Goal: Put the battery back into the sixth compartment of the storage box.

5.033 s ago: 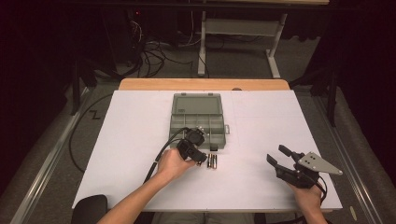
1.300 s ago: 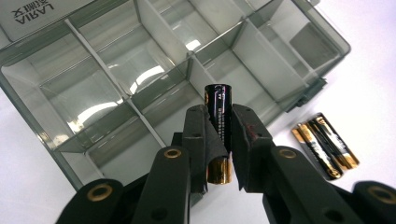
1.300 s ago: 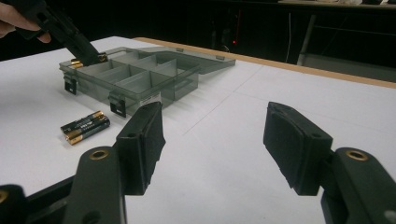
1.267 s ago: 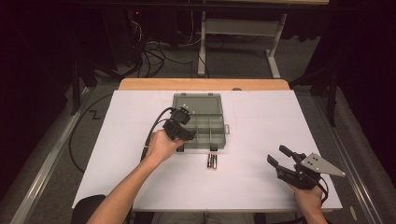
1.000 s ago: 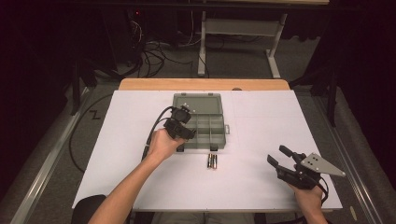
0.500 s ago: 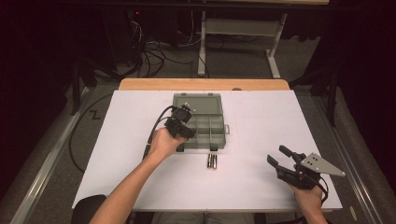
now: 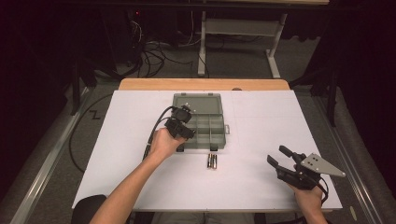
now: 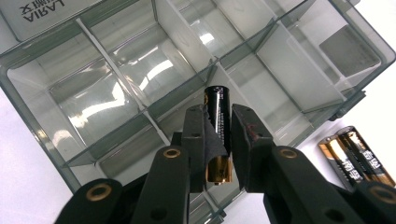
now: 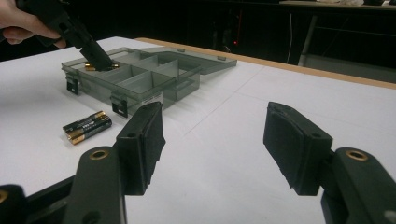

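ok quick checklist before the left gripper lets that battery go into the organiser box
1. Grip on the battery: ok. The left gripper has both pads pressed on its sides.
2. Position: ok. In the high view the left gripper sits over the near left part of the organiser box.
3. Compartment below the battery: ok, as far as the left gripper view shows, nothing lies in it.
4. Exactly which compartment it will drop into: cannot tell, a divider runs close under the battery's tip.
5. Lid: ok, it lies open and flat behind the box.
6. Right gripper: ok, open and well apart from the box; two spare batteries wait in front of the box.
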Demonstrator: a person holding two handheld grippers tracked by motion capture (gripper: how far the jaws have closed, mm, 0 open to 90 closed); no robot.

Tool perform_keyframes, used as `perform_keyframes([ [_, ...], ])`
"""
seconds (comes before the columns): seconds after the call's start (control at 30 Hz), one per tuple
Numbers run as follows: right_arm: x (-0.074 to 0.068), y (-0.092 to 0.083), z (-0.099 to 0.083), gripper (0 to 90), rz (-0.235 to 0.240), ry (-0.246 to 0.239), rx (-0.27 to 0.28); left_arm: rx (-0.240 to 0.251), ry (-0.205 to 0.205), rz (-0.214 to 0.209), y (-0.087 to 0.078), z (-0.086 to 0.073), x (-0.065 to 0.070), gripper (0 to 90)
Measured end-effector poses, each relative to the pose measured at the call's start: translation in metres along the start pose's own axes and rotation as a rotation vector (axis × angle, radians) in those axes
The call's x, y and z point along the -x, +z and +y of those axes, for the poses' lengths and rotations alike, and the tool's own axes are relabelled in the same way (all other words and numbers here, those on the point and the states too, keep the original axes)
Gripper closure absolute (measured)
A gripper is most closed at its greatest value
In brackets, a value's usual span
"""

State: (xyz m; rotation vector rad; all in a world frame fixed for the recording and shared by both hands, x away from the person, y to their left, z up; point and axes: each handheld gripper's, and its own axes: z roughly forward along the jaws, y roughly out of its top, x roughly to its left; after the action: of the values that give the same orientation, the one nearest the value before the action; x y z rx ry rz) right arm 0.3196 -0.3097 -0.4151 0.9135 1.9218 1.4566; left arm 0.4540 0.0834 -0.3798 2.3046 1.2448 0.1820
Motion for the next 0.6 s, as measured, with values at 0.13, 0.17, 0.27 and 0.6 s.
perform_keyframes([
  [0.13, 0.0012, 0.0003, -0.0002, 39.8, 0.003, 0.004, 0.000, 0.002, -0.006, -0.001, 0.0005, 0.0001, -0.0013, 75.4],
  [0.17, 0.0015, 0.0003, -0.0003, 39.8, 0.001, 0.006, 0.001, 0.004, -0.007, -0.002, 0.0003, 0.0002, -0.0013, 75.3],
  [0.27, 0.0011, -0.0001, -0.0003, 39.8, 0.002, 0.002, 0.000, 0.010, -0.004, 0.001, -0.0008, 0.0001, -0.0009, 74.2],
  [0.6, 0.0010, 0.0000, -0.0002, 39.8, 0.001, 0.001, 0.002, 0.023, 0.001, 0.005, -0.0038, -0.0016, -0.0011, 67.3],
])
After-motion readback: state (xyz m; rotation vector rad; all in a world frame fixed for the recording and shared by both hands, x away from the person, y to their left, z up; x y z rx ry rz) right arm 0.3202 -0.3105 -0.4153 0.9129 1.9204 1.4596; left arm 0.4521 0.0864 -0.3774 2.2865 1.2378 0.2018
